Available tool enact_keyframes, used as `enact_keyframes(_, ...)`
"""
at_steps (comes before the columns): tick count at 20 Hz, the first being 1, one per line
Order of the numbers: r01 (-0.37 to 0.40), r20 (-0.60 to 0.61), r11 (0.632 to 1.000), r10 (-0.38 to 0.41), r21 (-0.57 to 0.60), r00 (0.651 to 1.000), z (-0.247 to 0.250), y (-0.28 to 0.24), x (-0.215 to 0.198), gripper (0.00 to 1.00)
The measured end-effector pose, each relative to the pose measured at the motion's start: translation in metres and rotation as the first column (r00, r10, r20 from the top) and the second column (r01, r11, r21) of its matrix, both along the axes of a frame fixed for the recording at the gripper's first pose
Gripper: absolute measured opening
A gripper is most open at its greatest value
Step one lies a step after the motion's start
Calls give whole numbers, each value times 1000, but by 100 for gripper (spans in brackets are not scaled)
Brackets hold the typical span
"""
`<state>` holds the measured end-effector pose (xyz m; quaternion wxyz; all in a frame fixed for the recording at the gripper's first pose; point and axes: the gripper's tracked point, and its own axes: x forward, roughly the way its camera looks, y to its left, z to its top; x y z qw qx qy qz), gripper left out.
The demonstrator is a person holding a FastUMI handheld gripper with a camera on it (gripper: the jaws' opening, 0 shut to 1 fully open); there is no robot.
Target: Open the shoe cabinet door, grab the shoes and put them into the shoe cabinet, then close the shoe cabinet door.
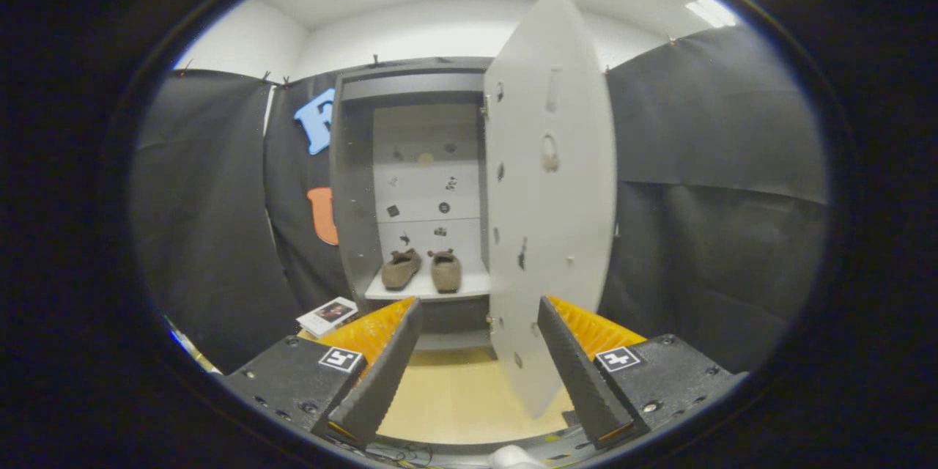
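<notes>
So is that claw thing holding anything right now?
No. The claw is open and empty; the shoes sit inside the cabinet beyond it, door open.

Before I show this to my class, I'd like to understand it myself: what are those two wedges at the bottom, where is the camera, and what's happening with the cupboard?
The camera rides on a hand-held gripper and looks forward along its two fingers; those are the wedges. They are spread apart and hold nothing. Beyond them stands a shoe cabinet with its door swung open, its lower edge reaching down between the fingers. A pair of brown shoes sits side by side on a shelf inside. A small booklet lies on the floor beside the cabinet.
</notes>
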<state>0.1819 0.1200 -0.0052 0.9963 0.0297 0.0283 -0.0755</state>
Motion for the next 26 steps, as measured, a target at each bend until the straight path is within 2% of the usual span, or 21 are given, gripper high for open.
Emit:
enact_keyframes(4, 108, 17, 994, -108, -1, 994, 1, -71, -17, 100)
enact_keyframes(8, 134, 14, 991, -134, 5, 991, -1, -130, -5, 100)
enact_keyframes(10, 109, -6, 994, -109, 14, 994, -7, -151, 10, 100)
enact_keyframes(13, 22, -20, 999, -22, 28, 1000, -9, -176, 45, 100)
enact_keyframes(17, -99, -19, 995, 99, 9, 995, -6, -177, 73, 100)
enact_keyframes(19, -152, -9, 988, 152, -9, 988, -4, -173, 81, 100)
enact_keyframes(26, -244, -28, 969, 244, -27, 969, -3, -163, 90, 98)
